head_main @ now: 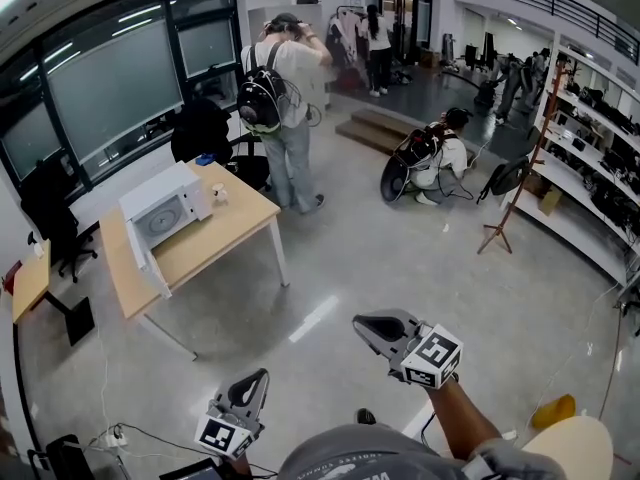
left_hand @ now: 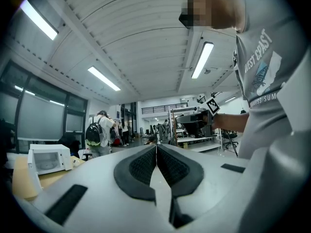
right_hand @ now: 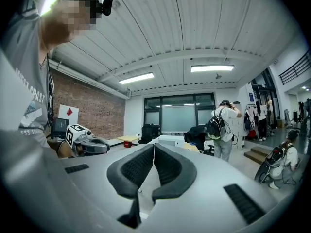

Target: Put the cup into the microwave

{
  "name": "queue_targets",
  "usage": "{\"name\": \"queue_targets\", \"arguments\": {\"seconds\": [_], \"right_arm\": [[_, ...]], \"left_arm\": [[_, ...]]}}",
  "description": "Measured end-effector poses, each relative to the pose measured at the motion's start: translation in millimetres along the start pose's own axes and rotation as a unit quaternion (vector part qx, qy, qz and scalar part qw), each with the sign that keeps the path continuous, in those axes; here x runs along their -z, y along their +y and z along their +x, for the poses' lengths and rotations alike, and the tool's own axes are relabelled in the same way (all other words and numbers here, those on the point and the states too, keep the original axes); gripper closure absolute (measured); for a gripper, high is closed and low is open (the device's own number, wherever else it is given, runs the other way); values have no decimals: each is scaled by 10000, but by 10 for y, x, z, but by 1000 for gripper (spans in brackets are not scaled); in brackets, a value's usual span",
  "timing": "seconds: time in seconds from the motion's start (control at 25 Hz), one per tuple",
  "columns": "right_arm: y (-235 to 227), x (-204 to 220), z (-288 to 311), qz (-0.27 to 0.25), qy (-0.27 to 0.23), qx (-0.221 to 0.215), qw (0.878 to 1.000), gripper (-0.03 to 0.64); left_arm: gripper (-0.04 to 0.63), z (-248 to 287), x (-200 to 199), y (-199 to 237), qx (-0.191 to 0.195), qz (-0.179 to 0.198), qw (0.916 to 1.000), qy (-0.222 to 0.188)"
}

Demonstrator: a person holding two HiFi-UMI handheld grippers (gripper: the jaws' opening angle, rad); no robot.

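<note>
head view: left gripper [head_main: 258, 379], right gripper [head_main: 366, 326] clenched empty, far from microwave [head_main: 165, 213]; unopened, either could topple the cup [head_main: 218, 194] beside it.

"WEST COAST" printed on the person's grey T-shirt [left_hand: 266, 69]

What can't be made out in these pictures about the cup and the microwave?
Cup: head view, too small to tell whether it holds anything.
Microwave interior: head view, too far away and small to see inside.
Microwave's lower part: right gripper view, hidden behind the shut right gripper.
</note>
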State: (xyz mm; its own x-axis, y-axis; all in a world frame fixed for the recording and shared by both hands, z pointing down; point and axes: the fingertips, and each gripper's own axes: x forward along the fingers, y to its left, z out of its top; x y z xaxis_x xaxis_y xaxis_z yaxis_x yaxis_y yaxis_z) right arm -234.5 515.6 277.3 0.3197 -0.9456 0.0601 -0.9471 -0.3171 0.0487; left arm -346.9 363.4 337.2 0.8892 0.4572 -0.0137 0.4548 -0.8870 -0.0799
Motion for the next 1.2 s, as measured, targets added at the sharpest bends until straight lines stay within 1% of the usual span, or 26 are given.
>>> {"name": "queue_targets", "arguments": {"seconds": [0.16, 0.32, 0.56, 0.76, 0.88, 1.04, 1.2], "right_arm": [[83, 9, 89, 41, -27, 12, 10000, 598], [144, -13, 158, 80, -58, 38, 9999, 598], [152, 14, 329, 90, -18, -81, 9999, 598], [-2, 81, 666, 187, 16, -209, 9996, 598], [-147, 140, 915, 275, 38, -351, 9990, 598], [-433, 217, 1301, 385, 42, -510, 9979, 598], [-799, 223, 1683, 436, 8, -707, 9965, 598]], "left_arm": [[574, -123, 24, 75, -27, 18, 10000, -29], [574, -212, 1, 151, -59, 57, 9999, -141], [574, -246, 41, 284, -155, 50, 9998, -138], [574, -166, 93, 515, -283, -182, 9994, -25], [574, -49, 122, 692, -372, -219, 9991, 35], [574, 163, 196, 966, -480, -303, 9983, 166], [574, 512, 238, 1325, -592, -277, 9974, 287]]}}
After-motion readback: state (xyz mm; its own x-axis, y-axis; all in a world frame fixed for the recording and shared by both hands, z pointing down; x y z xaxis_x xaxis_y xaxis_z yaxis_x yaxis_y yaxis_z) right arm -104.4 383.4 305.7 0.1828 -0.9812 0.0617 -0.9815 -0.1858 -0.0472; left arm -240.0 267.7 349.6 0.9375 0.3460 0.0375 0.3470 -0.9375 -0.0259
